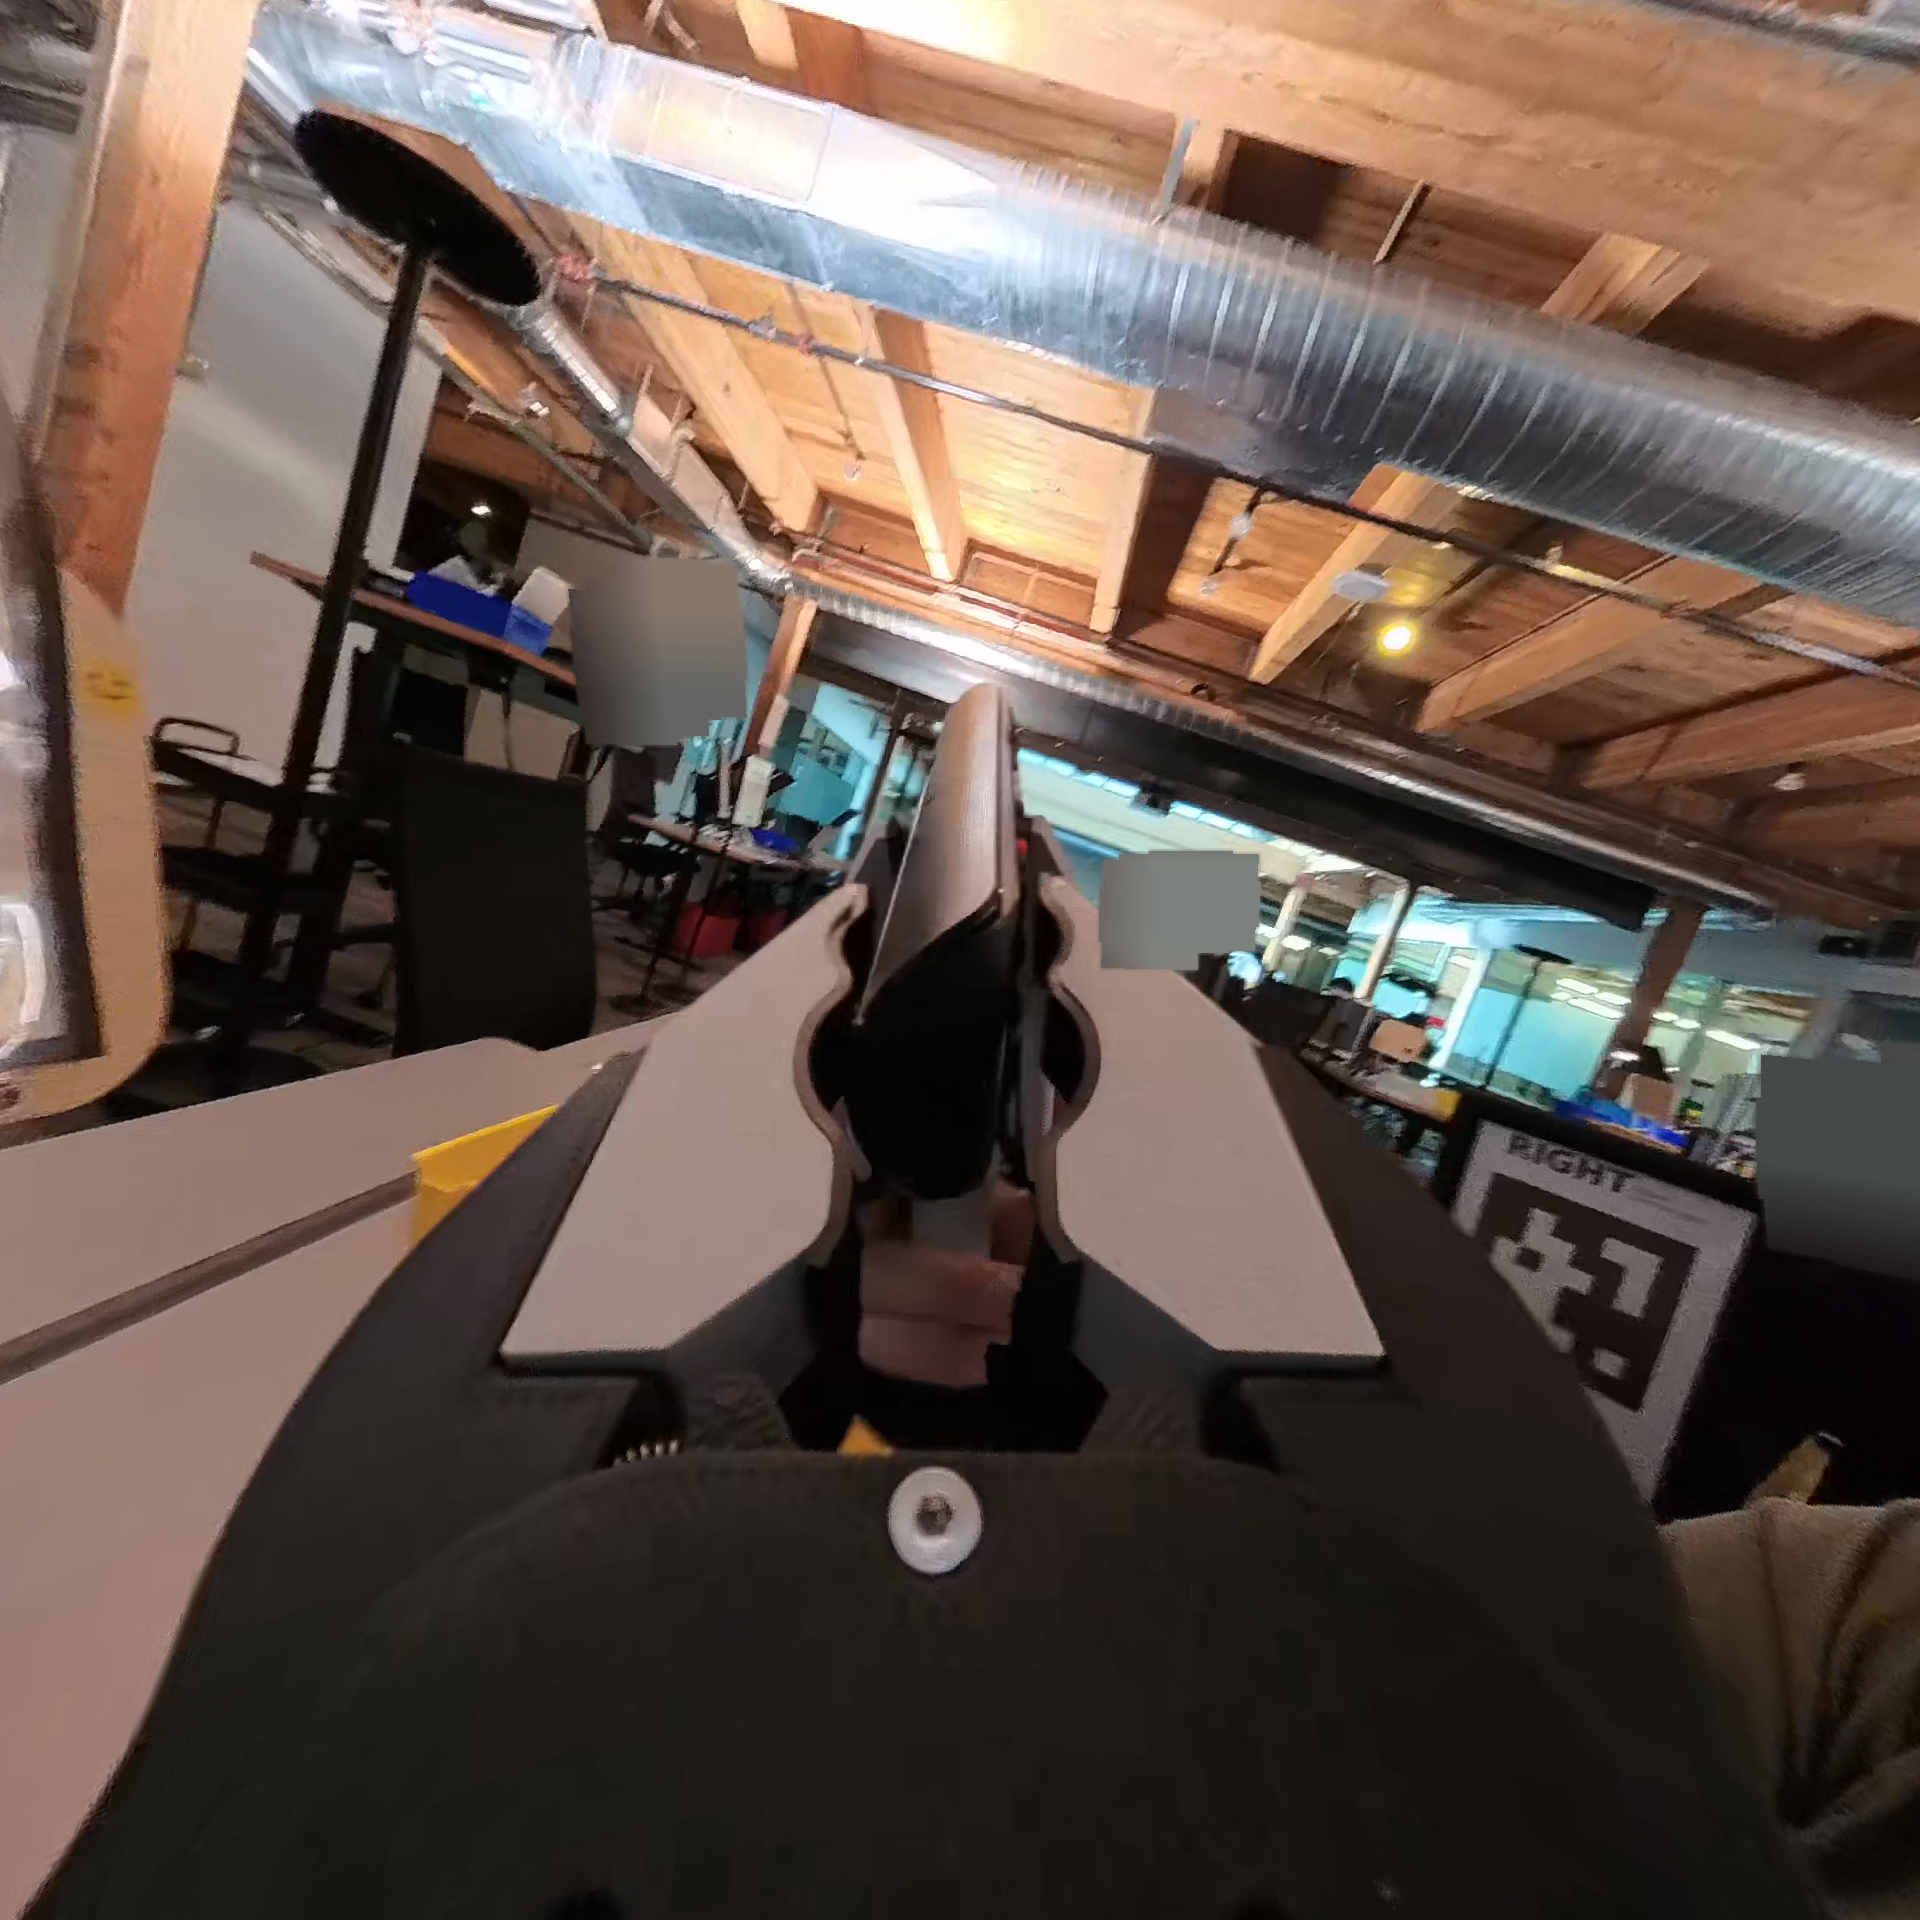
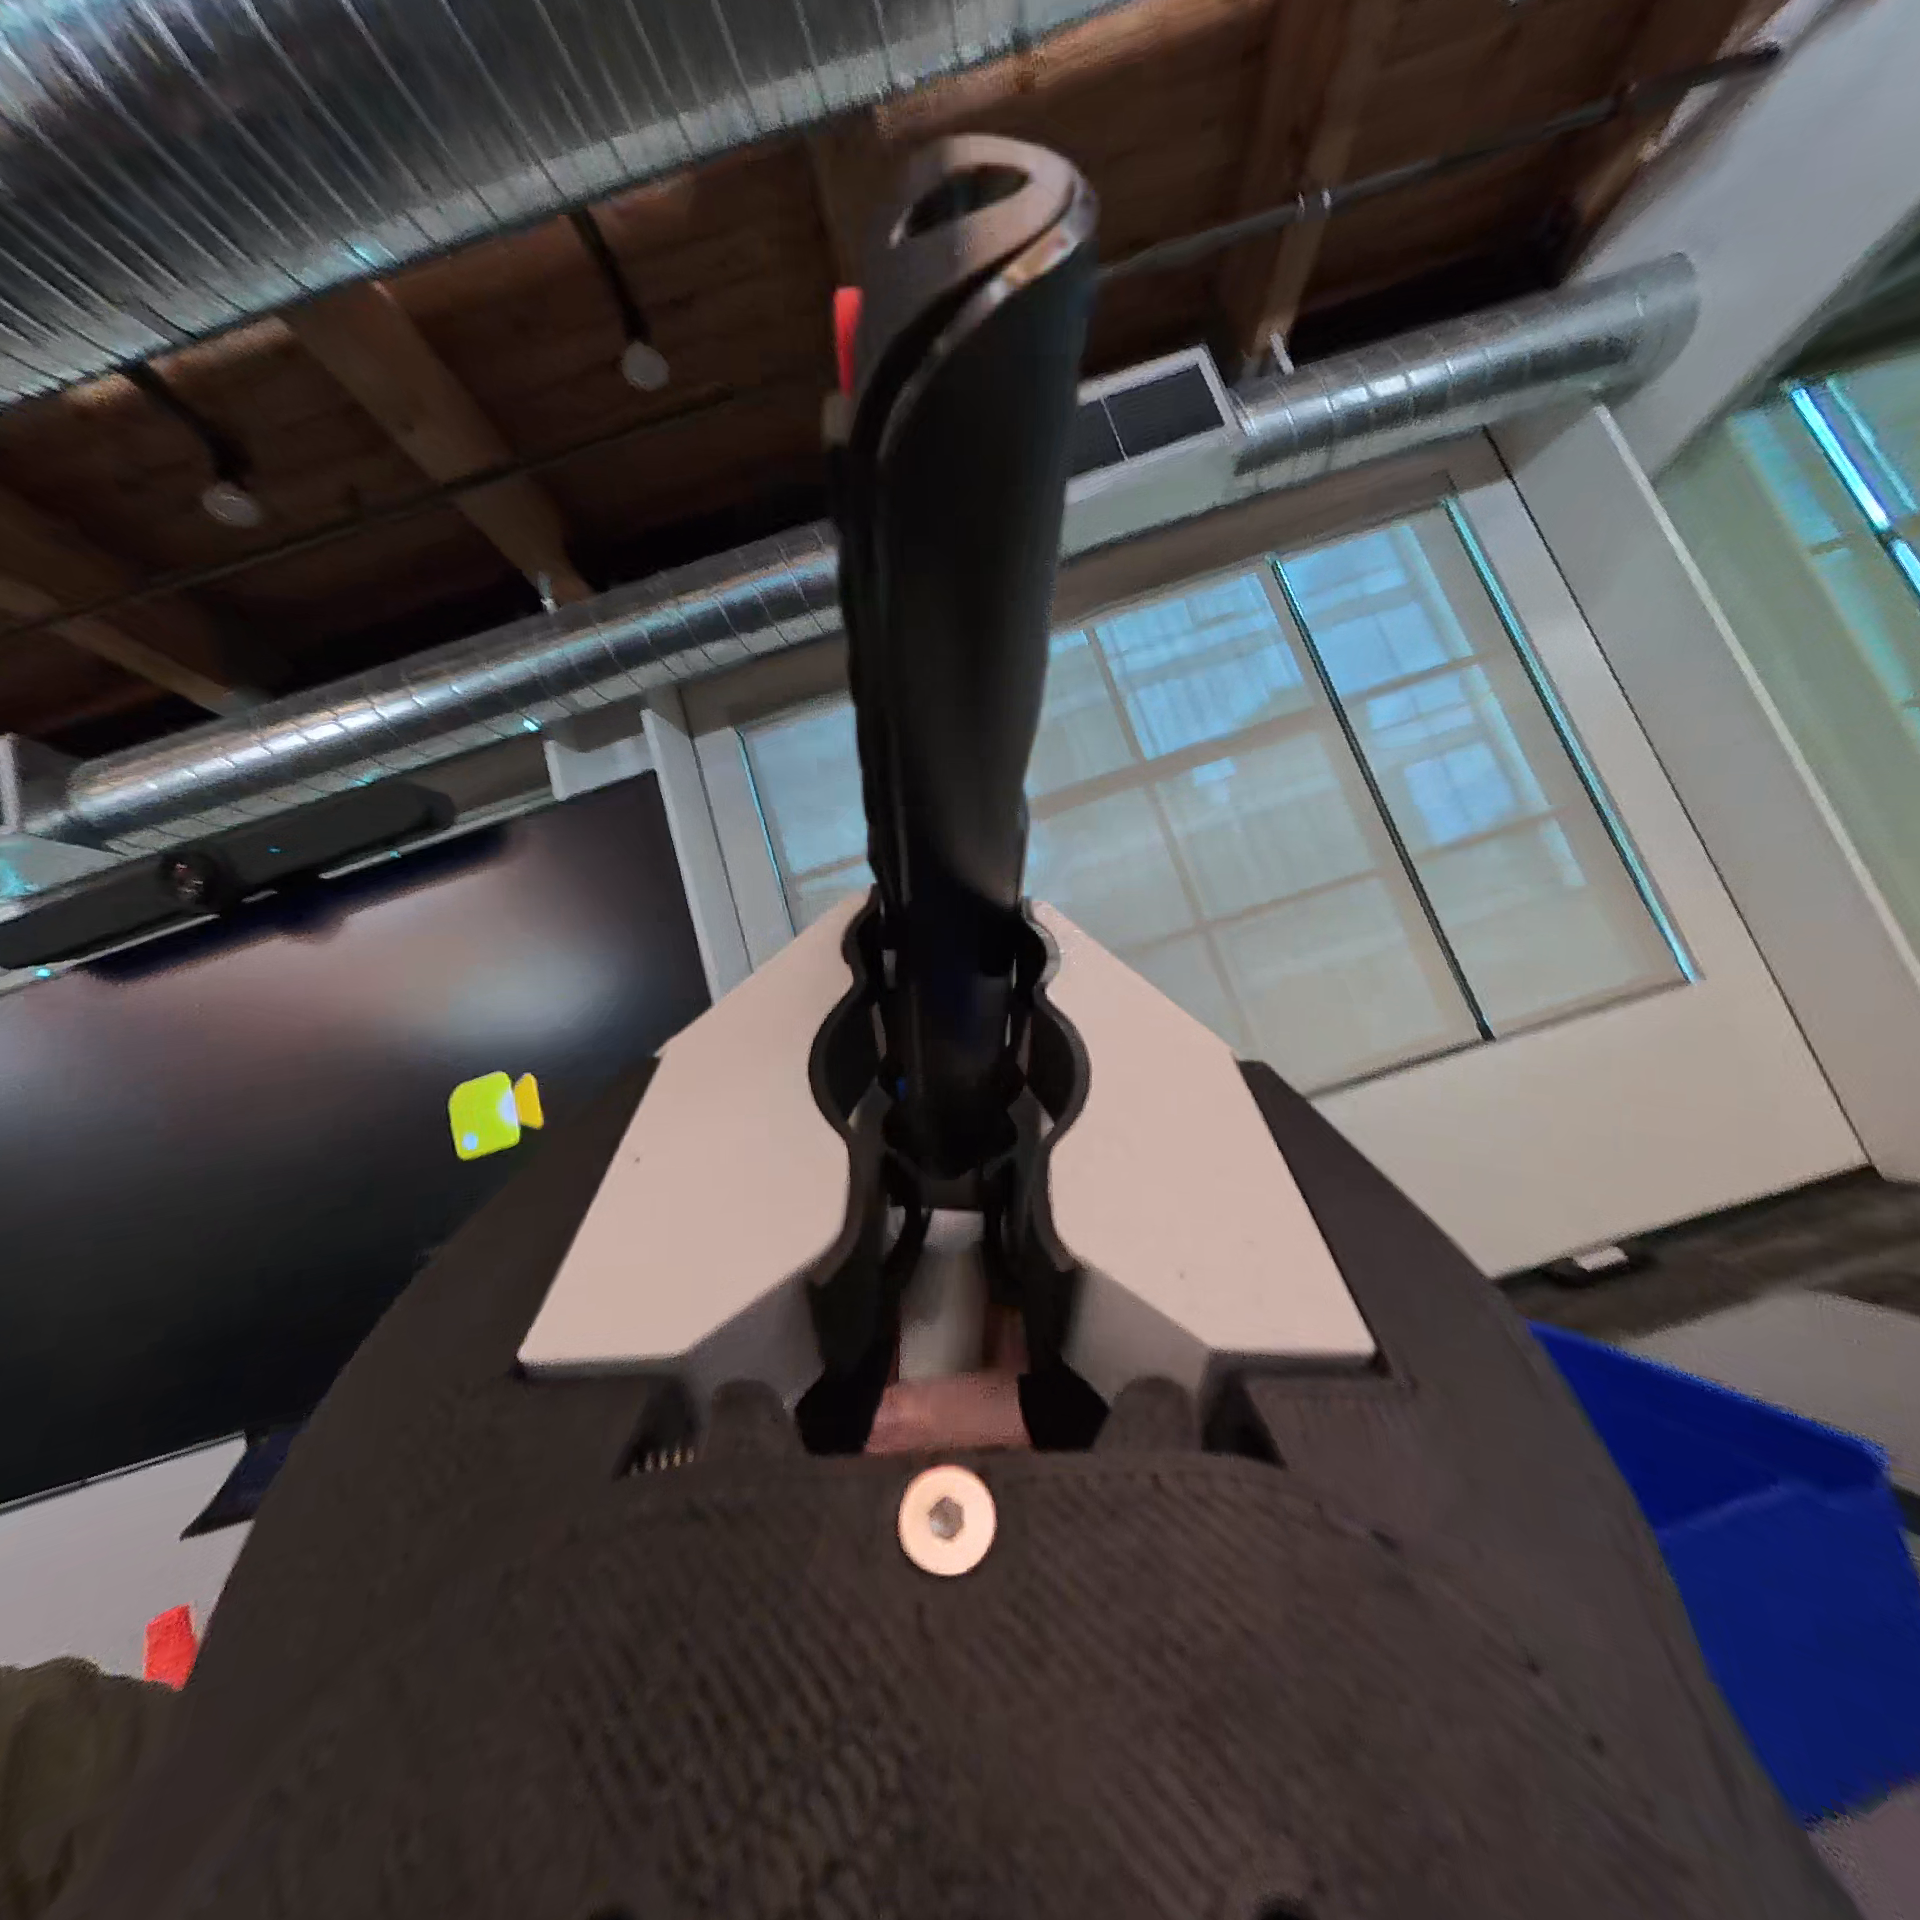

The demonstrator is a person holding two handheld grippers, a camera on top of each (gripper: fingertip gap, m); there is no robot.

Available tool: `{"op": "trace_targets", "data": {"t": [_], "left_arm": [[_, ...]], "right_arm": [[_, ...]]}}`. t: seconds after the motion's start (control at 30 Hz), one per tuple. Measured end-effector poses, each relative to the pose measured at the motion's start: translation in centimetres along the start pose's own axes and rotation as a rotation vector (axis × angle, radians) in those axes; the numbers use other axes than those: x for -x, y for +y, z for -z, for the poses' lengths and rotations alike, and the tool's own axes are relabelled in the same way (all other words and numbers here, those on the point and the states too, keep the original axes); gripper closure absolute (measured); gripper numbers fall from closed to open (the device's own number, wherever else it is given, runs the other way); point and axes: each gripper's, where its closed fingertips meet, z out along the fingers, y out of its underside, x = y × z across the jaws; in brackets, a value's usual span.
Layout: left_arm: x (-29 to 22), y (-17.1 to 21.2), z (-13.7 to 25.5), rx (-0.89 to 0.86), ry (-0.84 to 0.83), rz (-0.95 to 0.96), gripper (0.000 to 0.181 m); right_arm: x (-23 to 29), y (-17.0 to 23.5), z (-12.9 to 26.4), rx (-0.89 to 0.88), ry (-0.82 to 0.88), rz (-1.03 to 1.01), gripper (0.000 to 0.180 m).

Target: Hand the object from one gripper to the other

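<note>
A long black handled tool with a hanging hole and a small red tab point(image 2: 956, 582) was held upright between the nearly closed white-faced fingers point(image 2: 717, 1174) of the right gripper point(image 2: 948, 935), its lower end seated in the scalloped gap. In the left wrist view, the left gripper point(image 1: 948, 914) was likewise closed down on a dark flat-sided object point(image 1: 951, 935) that rose toward twelve o'clock; whether this was the same tool could not be told.

In the left view, a pale grey tabletop point(image 1: 187, 1351) was seen at nine o'clock, with a yellow block point(image 1: 473, 1169) just beside the gripper body. A black-and-white marker board point(image 1: 1590, 1278) stood at three o'clock. Farther off, desks, dark chairs and a black floor lamp point(image 1: 416, 208) were shown under timber beams and a silver duct point(image 1: 1143, 281).

Only the right view showed a blue plastic bin point(image 2: 1714, 1538) at four o'clock, a large dark screen point(image 2: 260, 1143) at nine o'clock, and gridded windows point(image 2: 1299, 790) beyond.
</note>
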Motion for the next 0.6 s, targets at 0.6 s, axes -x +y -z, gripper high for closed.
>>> {"op": "trace_targets", "data": {"t": [0.6], "left_arm": [[2.1,5.9,2.6,0.503,0.030,-0.204,0.125]], "right_arm": [[-4.2,11.2,9.6,1.196,0.068,0.237,0.157]]}}
